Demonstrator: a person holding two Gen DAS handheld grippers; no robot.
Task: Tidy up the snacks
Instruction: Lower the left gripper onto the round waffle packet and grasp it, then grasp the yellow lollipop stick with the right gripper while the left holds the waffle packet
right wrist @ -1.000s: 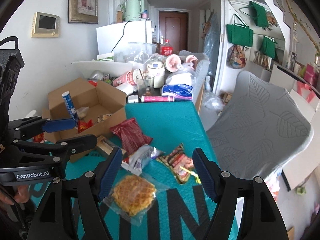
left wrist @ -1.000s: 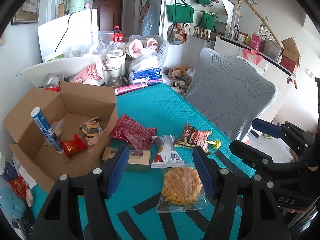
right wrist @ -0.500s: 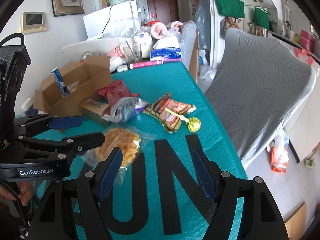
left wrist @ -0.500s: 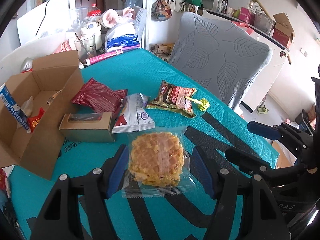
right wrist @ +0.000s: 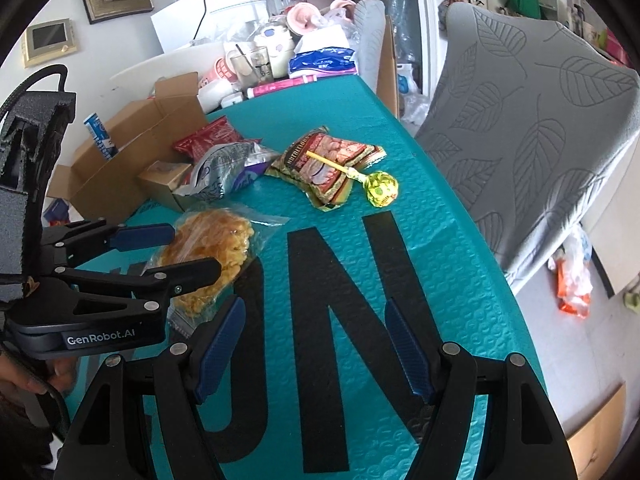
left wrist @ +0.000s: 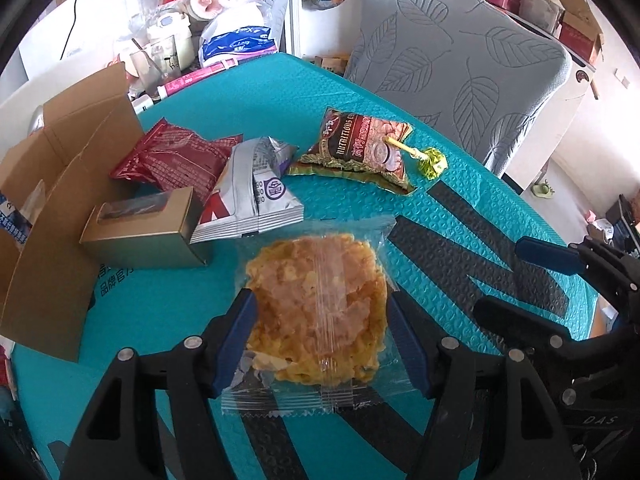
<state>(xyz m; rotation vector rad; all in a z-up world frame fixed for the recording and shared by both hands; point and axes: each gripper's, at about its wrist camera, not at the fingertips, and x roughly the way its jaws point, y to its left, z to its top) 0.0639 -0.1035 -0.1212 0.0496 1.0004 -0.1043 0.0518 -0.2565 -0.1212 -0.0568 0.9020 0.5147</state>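
Note:
A clear-wrapped yellow waffle snack lies on the teal table mat; it also shows in the right wrist view. My left gripper is open, its blue pads on either side of the waffle pack, close to its edges. My right gripper is open and empty above the mat's black letters. Beyond lie a silver packet, a red packet, a brown cereal packet, a yellow-green lollipop and a small gold box. An open cardboard box stands at left.
A grey leaf-patterned chair stands at the table's right side. Cups, bags and bottles crowd the far end. The table's right edge drops to the floor.
My left gripper has moved forward and down, so the waffle pack now sits between its pads. My right gripper has lowered toward the mat.

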